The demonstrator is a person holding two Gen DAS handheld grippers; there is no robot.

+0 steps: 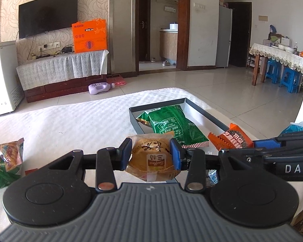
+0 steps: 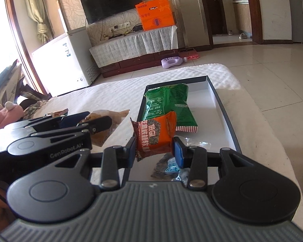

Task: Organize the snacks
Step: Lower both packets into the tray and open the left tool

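A home living room is showing beyond the tongs: a wall television (image 1: 48, 20), a dining table (image 1: 280, 57), and slippers (image 1: 166, 63) lying in a doorway.

light: bright daylight from the window (image 2: 2, 40) at left, blown out | glare: sheen on floor tiles (image 2: 262, 64) | shadows: soft, under snacks | focus: sharp, no motion blur | distortion: strong fisheye bending, dark vignette at corners
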